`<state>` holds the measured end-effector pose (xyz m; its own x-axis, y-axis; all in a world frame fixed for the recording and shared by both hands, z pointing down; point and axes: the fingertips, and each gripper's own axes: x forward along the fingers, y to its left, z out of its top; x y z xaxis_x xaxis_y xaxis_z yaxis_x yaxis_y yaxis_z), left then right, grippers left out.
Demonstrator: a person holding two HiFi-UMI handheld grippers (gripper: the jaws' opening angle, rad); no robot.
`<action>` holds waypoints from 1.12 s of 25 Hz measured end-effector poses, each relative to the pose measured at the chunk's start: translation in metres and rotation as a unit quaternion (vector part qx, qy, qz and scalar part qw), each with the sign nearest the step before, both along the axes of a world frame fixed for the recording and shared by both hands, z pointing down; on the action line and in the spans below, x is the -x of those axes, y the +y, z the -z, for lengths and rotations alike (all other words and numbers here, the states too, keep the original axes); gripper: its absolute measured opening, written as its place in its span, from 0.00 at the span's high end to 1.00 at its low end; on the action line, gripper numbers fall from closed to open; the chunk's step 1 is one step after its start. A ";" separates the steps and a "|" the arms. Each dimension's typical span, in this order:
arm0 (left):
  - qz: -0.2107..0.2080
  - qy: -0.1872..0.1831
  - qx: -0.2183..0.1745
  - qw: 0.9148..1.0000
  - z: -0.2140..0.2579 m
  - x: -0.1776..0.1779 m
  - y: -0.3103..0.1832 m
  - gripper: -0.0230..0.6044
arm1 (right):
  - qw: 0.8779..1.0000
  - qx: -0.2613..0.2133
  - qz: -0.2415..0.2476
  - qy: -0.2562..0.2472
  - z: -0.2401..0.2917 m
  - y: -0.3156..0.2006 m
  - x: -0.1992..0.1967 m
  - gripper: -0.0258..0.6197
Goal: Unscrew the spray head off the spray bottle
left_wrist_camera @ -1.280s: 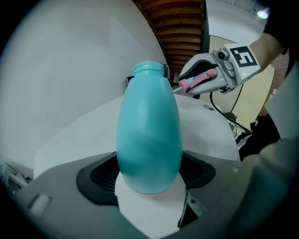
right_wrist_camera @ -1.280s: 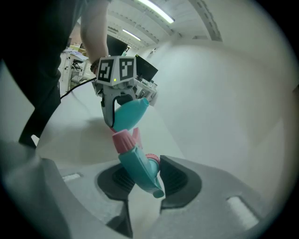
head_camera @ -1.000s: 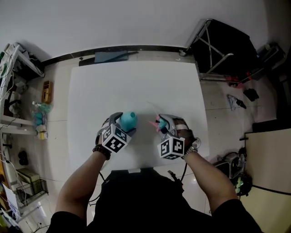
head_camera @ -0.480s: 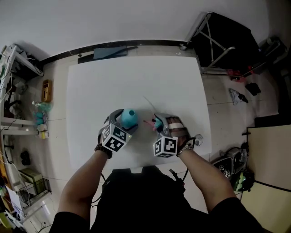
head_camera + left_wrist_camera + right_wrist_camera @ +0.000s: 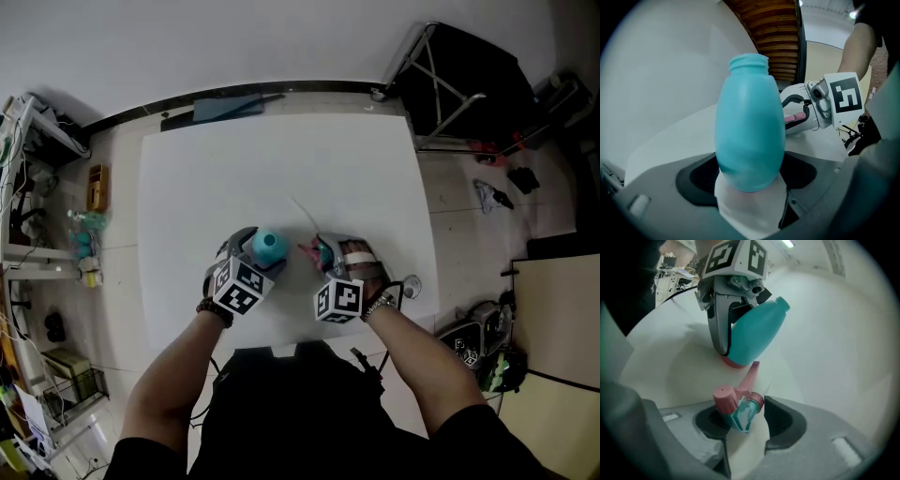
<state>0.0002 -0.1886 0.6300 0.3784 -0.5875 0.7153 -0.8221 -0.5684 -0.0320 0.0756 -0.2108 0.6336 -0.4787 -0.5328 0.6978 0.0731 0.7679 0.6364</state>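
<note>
White table (image 5: 281, 159), uncapped teal bottle (image 5: 269, 244)

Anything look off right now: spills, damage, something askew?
No spill or damage shows. The spray bottle, neck open, leans tilted in the left tongs. The spray head is off, lying between the right tongs, whose jaws have just been opening.

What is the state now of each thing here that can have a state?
bottle: neck open, spray head off, gripped in the left gripper
spray head: unscrewed, off the bottle, between the right jaws
left gripper: shut on the bottle
right gripper: open, its jaws have just been opening, spray head between them
</note>
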 end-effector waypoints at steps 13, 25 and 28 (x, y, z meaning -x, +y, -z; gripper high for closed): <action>-0.012 -0.004 -0.001 1.000 0.002 -0.001 0.005 0.22 | 0.995 0.075 0.012 -0.057 -0.001 0.020 0.011 0.53; -0.012 -0.013 -0.006 1.000 0.007 0.004 0.013 0.22 | 0.989 0.121 0.023 -0.078 0.002 0.051 0.012 0.50; -0.010 -0.014 -0.008 1.000 0.009 0.005 0.017 0.22 | 0.989 0.124 0.030 -0.078 0.002 0.061 0.012 0.50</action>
<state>-0.0047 -0.1718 0.6210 0.3705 -0.5914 0.7162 -0.8088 -0.5846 -0.0642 0.0635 -0.1500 0.6314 -0.6165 -0.3219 0.7186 0.0383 0.8992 0.4358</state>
